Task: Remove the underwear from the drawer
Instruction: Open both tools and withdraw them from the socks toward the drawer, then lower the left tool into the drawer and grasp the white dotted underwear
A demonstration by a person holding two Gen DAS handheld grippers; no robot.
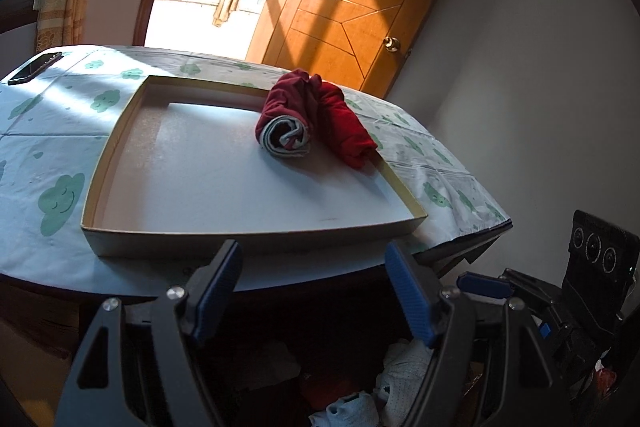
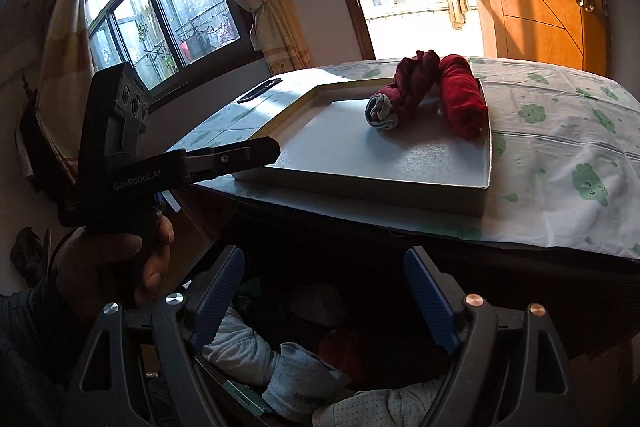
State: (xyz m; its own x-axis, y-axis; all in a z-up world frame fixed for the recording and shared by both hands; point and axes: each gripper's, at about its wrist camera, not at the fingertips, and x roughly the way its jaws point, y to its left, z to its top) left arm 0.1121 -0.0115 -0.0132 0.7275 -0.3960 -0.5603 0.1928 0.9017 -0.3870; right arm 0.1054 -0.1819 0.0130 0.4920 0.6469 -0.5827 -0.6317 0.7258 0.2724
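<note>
Two rolls of underwear lie in a shallow cardboard tray on the table. One is dark red with a grey waistband, the other bright red. Below the table's front edge the open drawer holds more garments: a white dotted one, pale ones and a red one. My left gripper hangs open above the drawer, nothing between its pads. My right gripper is also open and empty over the drawer, to the right of the left one.
A cloud-print cloth covers the table. A black phone lies at its far left corner. A wooden door stands behind, and a curtained window on the left. A hand holds the left gripper.
</note>
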